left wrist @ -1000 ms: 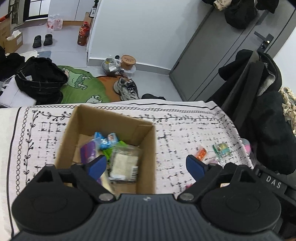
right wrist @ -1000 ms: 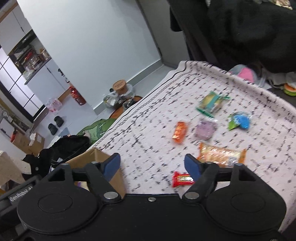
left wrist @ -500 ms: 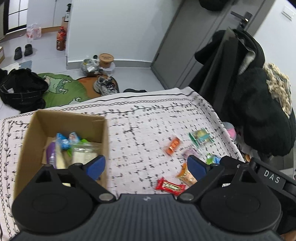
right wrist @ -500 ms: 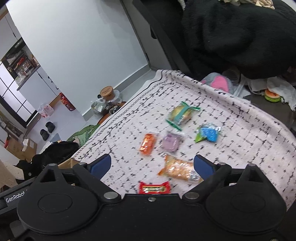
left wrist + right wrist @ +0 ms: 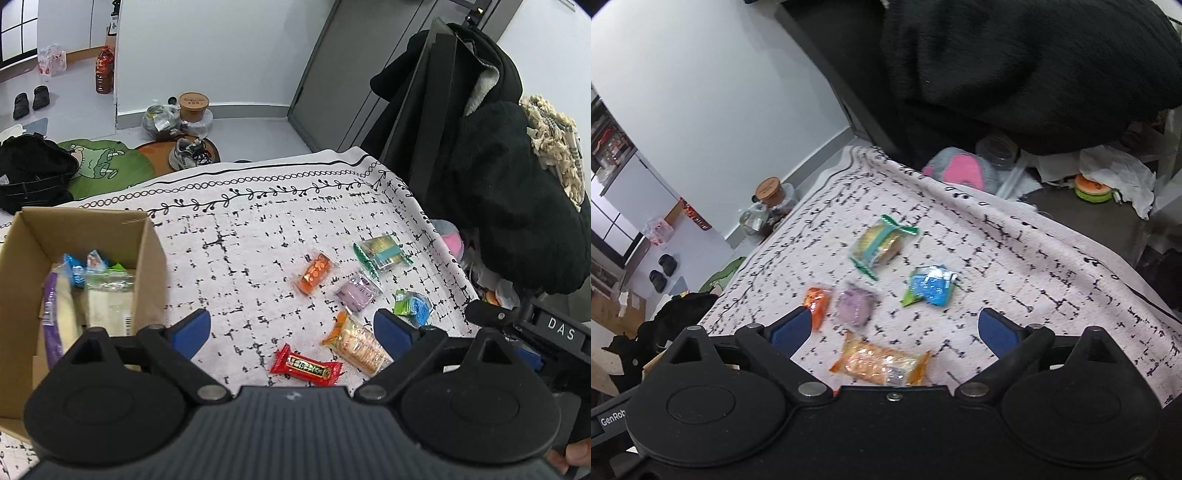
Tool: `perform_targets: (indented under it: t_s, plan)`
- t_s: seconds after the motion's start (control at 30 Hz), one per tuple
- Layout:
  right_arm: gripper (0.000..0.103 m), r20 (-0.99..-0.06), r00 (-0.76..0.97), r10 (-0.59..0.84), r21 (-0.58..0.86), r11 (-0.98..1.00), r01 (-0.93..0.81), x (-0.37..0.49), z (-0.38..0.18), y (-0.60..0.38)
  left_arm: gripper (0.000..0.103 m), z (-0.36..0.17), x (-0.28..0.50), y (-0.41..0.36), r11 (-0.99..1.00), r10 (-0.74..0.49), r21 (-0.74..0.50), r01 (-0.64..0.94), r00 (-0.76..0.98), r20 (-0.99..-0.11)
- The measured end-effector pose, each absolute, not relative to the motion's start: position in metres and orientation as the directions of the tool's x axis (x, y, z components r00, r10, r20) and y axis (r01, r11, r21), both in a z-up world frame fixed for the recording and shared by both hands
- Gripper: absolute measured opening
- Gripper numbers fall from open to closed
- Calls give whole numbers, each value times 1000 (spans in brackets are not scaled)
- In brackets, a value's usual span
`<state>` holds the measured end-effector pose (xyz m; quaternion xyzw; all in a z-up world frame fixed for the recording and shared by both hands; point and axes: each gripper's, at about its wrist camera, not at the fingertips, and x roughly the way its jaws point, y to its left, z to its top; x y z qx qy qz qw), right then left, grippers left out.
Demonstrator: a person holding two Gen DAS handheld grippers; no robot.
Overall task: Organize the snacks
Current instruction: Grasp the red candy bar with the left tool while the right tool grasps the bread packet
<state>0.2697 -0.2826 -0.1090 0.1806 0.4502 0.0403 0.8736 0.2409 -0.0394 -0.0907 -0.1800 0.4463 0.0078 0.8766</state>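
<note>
Right wrist view: right tongs (image 5: 895, 330) spread wide, just been opening, nothing between; left tongs (image 5: 291, 332) also released, empty. Orange cracker pack (image 5: 881, 363) lies nearest, near counter's right edge: light, crinkly, crushable. Pinch across its middle, gently.

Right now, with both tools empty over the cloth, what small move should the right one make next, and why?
Probably lower the right tool onto the orange wafer pack. Its jaws have just been opening, stand wide with nothing between them, and that pack lies nearest, just below them. Six snacks lie loose on the cloth, while the box already holds several.
</note>
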Motion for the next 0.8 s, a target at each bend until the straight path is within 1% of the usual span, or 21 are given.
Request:
perform_targets:
  t_s: [0.2,0.37,0.43,0.53,0.57,0.6,0.63,0.7,0.8]
  plan:
    - [96,-780,569,260,362,929,71,280,-122,-287,93,-106,250,-53,935,-146,-303,-184,579,-802]
    - [83,-780,543,311,404,913,57,285,-139,-286,91,-127,254,-62,927,-127,-297,-230,554,-823]
    - [74,-782,528,331,421,905,57,289,-146,-285,88,-135,255,-66,926,-109,-283,-248,542,-833]
    - [66,-783,510,356,439,897,49,292,-153,-284,80,-147,259,-70,921,-98,-274,-276,516,-851]
    - [66,-784,504,362,443,896,45,293,-155,-284,75,-152,260,-71,919,-93,-271,-287,508,-856]
    - [64,-786,497,368,446,894,43,294,-157,-283,68,-156,262,-72,916,-87,-267,-300,500,-861]
    - [63,-789,488,374,449,892,42,296,-160,-283,66,-159,263,-74,914,-82,-262,-311,492,-867]
    - [60,-793,469,388,460,886,46,299,-167,-283,62,-167,265,-77,910,-76,-256,-325,477,-876]
    - [56,-796,444,411,481,875,53,302,-174,-282,61,-176,267,-81,910,-55,-235,-341,461,-886]
